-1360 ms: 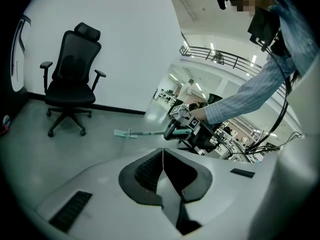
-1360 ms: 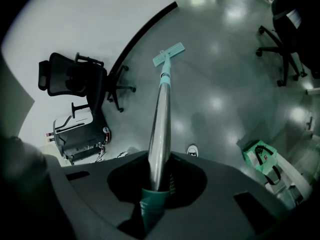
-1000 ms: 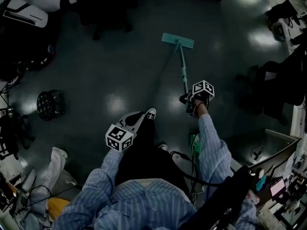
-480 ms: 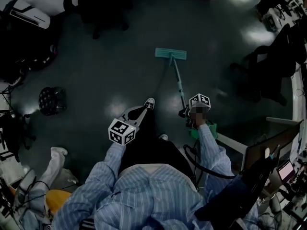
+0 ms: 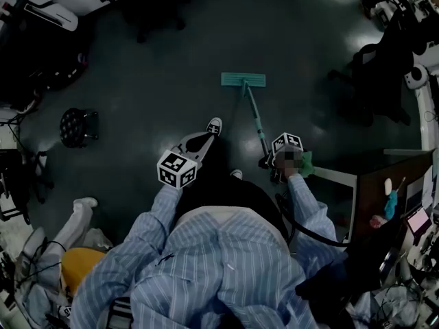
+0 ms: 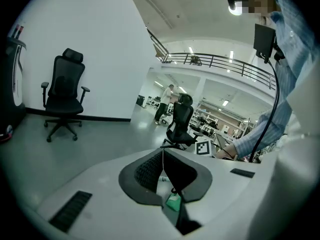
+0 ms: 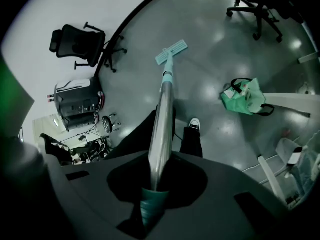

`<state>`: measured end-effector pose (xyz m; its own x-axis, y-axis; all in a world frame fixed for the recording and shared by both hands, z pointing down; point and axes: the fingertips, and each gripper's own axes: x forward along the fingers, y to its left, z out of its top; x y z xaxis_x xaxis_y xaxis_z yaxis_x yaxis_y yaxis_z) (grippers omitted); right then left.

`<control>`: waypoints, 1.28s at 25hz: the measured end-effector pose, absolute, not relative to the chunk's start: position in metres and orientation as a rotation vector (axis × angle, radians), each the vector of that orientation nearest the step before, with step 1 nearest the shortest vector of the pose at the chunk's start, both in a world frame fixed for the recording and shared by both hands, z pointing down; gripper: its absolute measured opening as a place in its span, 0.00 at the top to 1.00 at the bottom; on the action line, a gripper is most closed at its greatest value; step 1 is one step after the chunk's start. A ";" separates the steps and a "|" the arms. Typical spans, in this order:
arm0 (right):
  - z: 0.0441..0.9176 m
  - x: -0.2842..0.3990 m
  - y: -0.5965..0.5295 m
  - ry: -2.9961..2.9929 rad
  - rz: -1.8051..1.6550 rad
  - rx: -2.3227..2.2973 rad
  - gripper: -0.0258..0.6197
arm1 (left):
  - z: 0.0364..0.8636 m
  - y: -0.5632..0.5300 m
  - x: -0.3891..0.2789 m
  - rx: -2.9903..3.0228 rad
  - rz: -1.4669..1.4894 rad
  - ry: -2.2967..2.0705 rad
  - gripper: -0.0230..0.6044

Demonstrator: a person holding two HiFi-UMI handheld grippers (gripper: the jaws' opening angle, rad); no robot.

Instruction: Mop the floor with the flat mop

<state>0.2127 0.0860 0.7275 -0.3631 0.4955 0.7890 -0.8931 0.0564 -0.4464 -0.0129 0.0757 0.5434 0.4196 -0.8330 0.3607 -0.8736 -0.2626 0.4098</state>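
Note:
The flat mop's teal head (image 5: 243, 80) lies flat on the dark floor ahead of the person's shoe (image 5: 215, 125). Its handle (image 5: 254, 120) slants back to my right gripper (image 5: 268, 162), which is shut on the handle near its upper end. In the right gripper view the silvery handle (image 7: 163, 115) runs from my right gripper (image 7: 154, 178) down to the mop head (image 7: 171, 51). My left gripper (image 5: 199, 142) is held over the person's leg, away from the mop. In its own view my left gripper (image 6: 162, 156) is shut with nothing in it.
A black office chair (image 5: 147, 5) stands at the back, a round stool (image 5: 77, 125) at the left, a dark machine (image 5: 41, 19) at the far left. A green bag (image 7: 243, 97) lies beside a desk (image 5: 384, 177) on the right. Another chair (image 7: 255, 9) stands further off.
The mop head has drawn back toward the person's feet and slightly left. My right gripper keeps its hold on the handle. My left gripper has hardly moved.

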 end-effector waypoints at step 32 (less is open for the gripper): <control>0.682 0.342 0.241 -1.132 1.420 0.271 0.87 | 0.519 0.168 0.039 2.180 0.108 -1.487 0.95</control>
